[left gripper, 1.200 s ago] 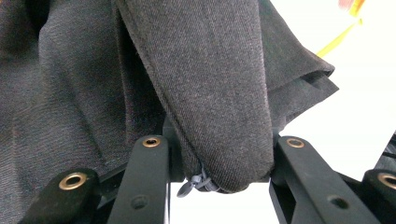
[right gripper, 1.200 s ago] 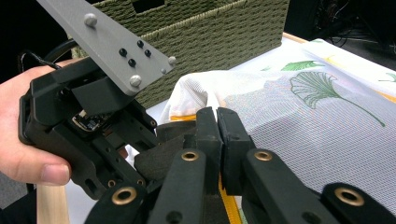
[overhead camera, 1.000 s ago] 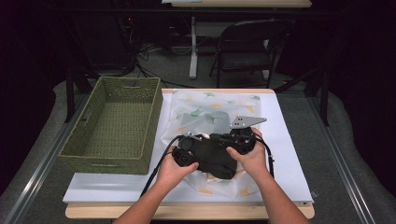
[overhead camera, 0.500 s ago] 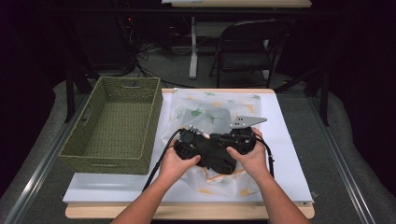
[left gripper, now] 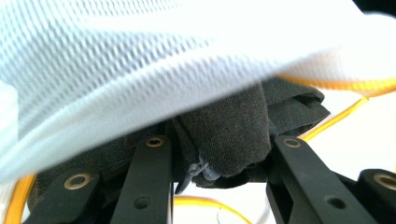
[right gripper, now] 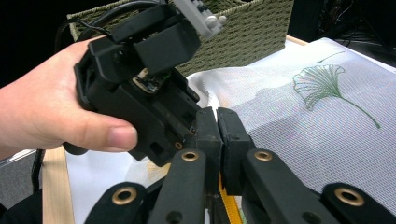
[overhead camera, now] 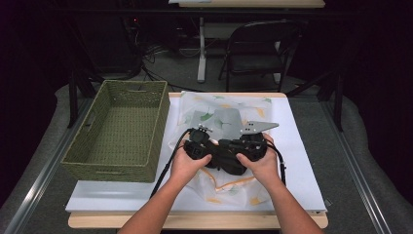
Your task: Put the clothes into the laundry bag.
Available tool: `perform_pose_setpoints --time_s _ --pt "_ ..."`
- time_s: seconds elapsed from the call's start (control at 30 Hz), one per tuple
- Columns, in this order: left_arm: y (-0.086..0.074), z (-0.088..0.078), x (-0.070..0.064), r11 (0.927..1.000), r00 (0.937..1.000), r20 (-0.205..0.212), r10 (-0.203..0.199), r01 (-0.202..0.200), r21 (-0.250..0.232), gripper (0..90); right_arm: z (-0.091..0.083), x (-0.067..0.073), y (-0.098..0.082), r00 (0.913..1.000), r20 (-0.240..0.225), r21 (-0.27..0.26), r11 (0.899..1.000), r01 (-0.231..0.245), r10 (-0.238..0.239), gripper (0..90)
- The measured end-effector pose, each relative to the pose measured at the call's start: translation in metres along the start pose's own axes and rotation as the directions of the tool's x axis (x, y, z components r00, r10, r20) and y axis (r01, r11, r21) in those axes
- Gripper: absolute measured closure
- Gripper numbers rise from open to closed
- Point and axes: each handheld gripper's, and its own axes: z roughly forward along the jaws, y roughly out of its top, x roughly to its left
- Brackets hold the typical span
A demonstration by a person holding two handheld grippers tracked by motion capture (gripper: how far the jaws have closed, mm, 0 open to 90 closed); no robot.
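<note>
The dark folded cloth (left gripper: 233,135) is pinched by the left gripper (left gripper: 219,163) under white gingko-print mesh fabric (right gripper: 299,121); the right gripper (right gripper: 218,140) is pressed together. Bagging seems half done.

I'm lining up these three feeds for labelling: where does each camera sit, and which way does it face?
High view: above the person's side, looking forward and down on the table, woven basket and mesh bag; both forearms and hands show.
Left gripper view: rides the left gripper, looking along its jaws at dark cloth under white mesh.
Right gripper view: rides the right gripper, jaws shut, facing the basket; the left hand shows.
All share the mesh bag.
</note>
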Motion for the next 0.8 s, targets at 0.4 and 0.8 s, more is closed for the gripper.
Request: perform_pose_setpoints --time_s 0.4,0.8 --pt "0.006 0.008 0.004 0.9995 0.9997 -0.012 -0.022 0.022 -0.022 68.3 -0.001 -0.001 0.000 1.0000 0.002 -0.002 1.000 0.002 -0.002 88.5" --pt "-0.003 -0.005 -0.001 0.9985 0.9994 -0.032 -0.015 0.013 -0.053 50.1 -0.003 -0.003 0.000 0.9999 0.014 -0.011 1.000 -0.006 0.006 88.4"
